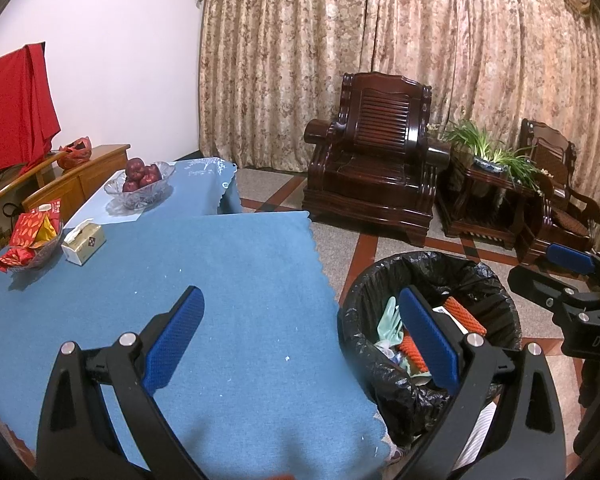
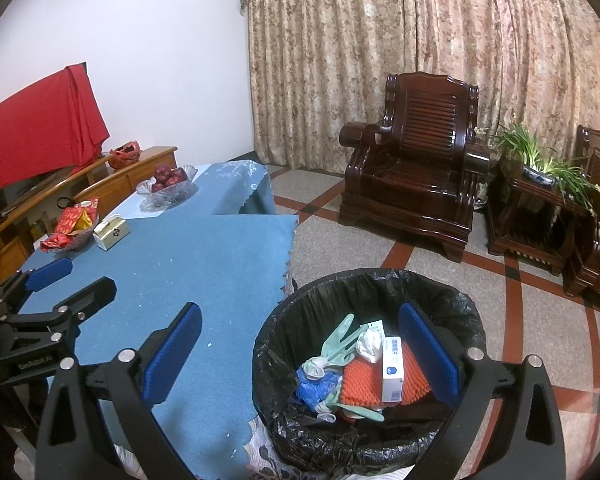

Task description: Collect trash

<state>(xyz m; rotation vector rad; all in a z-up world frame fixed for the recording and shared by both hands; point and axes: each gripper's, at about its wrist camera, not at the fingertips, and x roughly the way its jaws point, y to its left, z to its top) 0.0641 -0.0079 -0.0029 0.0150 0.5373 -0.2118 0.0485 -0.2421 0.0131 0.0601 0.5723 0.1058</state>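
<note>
Your left claw [image 1: 300, 336] and right claw [image 2: 300, 352] both gape empty; lower right, the black-lined bin [image 2: 300, 312] holds a white box [image 2: 393, 368] and gloves [image 2: 340, 340].

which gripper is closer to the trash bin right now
Right. The right hand-held gripper hangs open with one finger over the black-lined trash bin. The left hand-held gripper is open mostly over the blue table, beside the bin.
</note>
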